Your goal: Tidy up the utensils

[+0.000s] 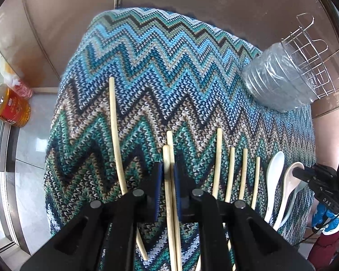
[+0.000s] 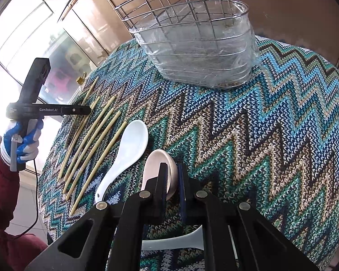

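Observation:
Several bamboo chopsticks (image 2: 95, 140) and two white ceramic spoons lie on a zigzag knitted cloth (image 1: 169, 67). My left gripper (image 1: 168, 169) is shut on a pair of chopsticks (image 1: 169, 180) near the cloth's front edge; it also shows in the right wrist view (image 2: 79, 110). My right gripper (image 2: 172, 171) is shut on the bowl of one white spoon (image 2: 156, 164); its handle (image 2: 176, 241) sticks out below the fingers. The other white spoon (image 2: 128, 149) lies loose just to the left. The right gripper also shows in the left wrist view (image 1: 298, 174).
A wire utensil basket with a clear plastic liner (image 2: 198, 52) stands at the cloth's far side, also in the left wrist view (image 1: 289, 74). A bottle of amber liquid (image 1: 9, 106) stands on the counter at left. A loose chopstick (image 1: 116, 140) lies left of the left gripper.

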Motion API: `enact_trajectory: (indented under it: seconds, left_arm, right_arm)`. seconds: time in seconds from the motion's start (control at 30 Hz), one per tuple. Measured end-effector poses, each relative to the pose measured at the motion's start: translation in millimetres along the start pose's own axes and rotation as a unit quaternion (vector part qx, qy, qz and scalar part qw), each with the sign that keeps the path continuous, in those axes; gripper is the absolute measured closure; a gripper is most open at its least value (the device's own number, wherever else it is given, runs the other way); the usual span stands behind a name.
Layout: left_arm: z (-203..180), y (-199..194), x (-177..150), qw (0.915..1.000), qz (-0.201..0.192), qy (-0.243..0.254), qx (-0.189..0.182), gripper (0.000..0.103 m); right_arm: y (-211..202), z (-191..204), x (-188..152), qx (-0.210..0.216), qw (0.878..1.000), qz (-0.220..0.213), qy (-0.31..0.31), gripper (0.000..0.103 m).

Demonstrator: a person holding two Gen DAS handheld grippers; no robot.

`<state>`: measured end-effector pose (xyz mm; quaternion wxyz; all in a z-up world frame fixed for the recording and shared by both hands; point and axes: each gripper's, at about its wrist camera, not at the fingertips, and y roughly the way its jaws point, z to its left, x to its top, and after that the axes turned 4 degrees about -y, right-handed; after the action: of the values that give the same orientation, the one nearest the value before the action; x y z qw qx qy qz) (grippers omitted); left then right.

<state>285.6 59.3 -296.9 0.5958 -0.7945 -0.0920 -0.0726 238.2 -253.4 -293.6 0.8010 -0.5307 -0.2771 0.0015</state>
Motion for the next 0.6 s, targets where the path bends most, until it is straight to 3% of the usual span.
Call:
enact_trajectory:
  seconds: [0.2, 0.6]
  left_arm:
    - [-12.3, -4.2, 0.3, 0.9999, -0.008, 0.002, -0.007, 0.092]
    - [-9.0, 0.8, -5.7, 0.9999, 0.000, 0.008, 0.015, 0.092]
  right_arm:
    - [-2.5, -2.0, -2.9, 0.002, 1.000, -0.001, 0.002, 0.094]
    - [0.6, -0.2, -7.3, 0.003, 1.000, 0.005, 0.007, 0.094]
